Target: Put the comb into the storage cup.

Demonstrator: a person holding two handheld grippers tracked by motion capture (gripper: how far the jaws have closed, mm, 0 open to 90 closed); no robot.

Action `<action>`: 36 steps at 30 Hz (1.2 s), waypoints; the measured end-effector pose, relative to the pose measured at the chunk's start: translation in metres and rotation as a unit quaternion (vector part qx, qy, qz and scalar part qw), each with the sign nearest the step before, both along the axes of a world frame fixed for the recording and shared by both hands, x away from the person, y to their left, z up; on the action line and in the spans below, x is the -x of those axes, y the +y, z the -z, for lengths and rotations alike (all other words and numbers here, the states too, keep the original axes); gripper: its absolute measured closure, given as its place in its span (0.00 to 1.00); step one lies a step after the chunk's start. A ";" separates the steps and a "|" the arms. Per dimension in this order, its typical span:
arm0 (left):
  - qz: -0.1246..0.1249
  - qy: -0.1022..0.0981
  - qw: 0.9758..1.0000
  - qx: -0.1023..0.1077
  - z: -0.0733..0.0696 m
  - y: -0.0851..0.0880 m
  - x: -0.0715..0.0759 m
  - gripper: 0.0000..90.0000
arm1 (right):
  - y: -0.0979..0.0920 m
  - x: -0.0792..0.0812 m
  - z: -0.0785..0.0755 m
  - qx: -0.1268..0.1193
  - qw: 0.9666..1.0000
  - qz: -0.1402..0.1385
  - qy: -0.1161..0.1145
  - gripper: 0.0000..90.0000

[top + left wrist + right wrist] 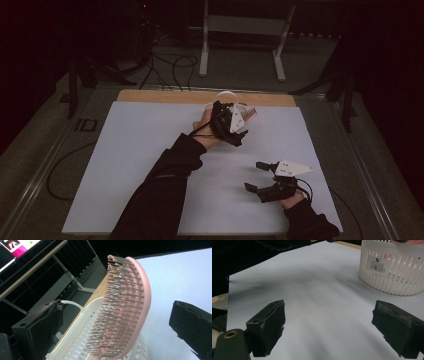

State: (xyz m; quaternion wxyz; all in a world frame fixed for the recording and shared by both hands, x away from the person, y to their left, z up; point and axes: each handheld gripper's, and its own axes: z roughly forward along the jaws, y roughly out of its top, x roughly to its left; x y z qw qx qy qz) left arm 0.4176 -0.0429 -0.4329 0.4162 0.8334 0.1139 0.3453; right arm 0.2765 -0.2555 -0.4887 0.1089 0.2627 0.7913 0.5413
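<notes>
Left gripper view: pink oval hairbrush (pixel 130 305), metal bristles pink-tipped, standing in slatted white plastic basket (pixel 75 342) between left gripper (pixel 117 325) jaws, spread clear of it. Right gripper (pixel 329 330) gaping over matte white sheet (pixel 317 297). Beyond, wooden table edge (pixel 150 95), seemingly grey floor, dim.

The white slatted basket (pixel 392 267) carries a small dark label (pixel 377 264) on its upper wall in the right gripper view, with a round logo mark above a line of capital letters too small to read with certainty and a barcode beneath it. In the high view, a marking resembling the characters "ID" (pixel 86 124) stands on the grey floor beside the left edge of the tabletop (pixel 150 165). No other text, number or sign is legible.
</notes>
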 end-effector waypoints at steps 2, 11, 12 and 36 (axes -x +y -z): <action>0.001 0.003 1.000 -0.004 -0.001 0.000 0.000 0.00 | 0.000 0.000 0.000 -0.001 1.000 0.000 0.000 0.12; 0.014 0.026 1.000 -0.009 -0.008 0.003 0.004 0.00 | -0.001 0.000 0.000 -0.001 1.000 0.003 -0.001 0.12; 0.014 0.026 1.000 -0.009 -0.008 0.003 0.004 0.00 | -0.001 0.000 0.000 0.000 1.000 0.004 -0.001 0.12; 0.059 0.128 0.990 -0.001 -0.031 0.034 0.018 0.00 | -0.003 -0.001 0.001 0.018 1.000 0.016 -0.017 0.12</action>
